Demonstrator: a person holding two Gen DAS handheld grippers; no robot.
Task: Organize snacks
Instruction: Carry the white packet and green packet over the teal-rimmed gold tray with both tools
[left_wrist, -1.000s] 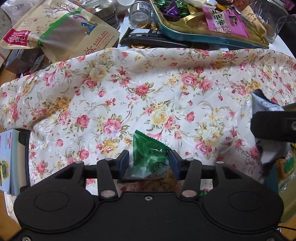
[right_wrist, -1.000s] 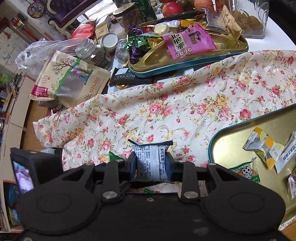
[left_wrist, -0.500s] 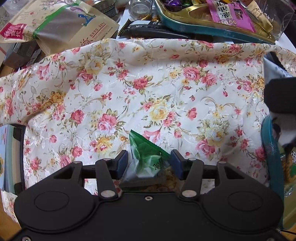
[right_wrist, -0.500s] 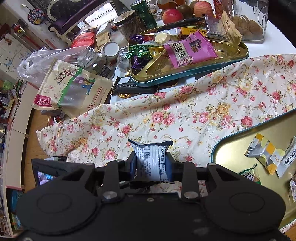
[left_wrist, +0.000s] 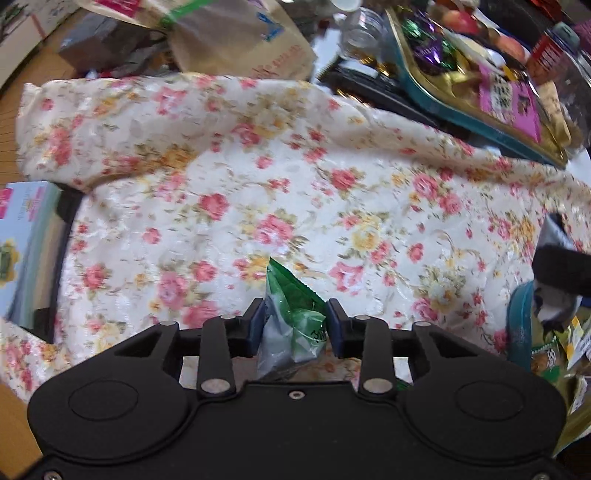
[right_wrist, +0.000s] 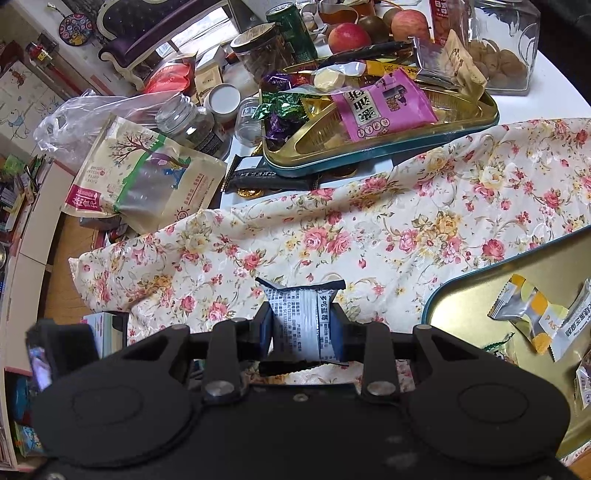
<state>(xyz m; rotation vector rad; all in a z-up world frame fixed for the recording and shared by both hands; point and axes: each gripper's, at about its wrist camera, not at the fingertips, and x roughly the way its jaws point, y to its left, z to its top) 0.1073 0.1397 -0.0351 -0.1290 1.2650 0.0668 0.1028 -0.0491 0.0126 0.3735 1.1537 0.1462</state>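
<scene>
— Anything here I can actually read?

— Little. The yellow-and-silver sweet wrapper (right_wrist: 528, 314) in my gold tray (right_wrist: 476, 295) shows "PAS", then it's cut off. The pink packet (right_wrist: 384, 107), the tree-printed pouch (right_wrist: 144, 177) and the white packet (right_wrist: 301, 319) carry Chinese print too small for me.

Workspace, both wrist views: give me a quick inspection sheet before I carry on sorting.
Surface: floral cloth over a white table.
Job's things: green packet; white printed packet; gold tray on the right with wrapped snacks; far tray piled with sweets.
Clutter: jars, apples, can, beige pouch.
Grippers: left hand-held gripper has just been closing, pads on the green packet; right hand-held gripper clamps the white packet.
Cables: nothing seen.
Surroundings: wooden floor, shelves at left.
</scene>
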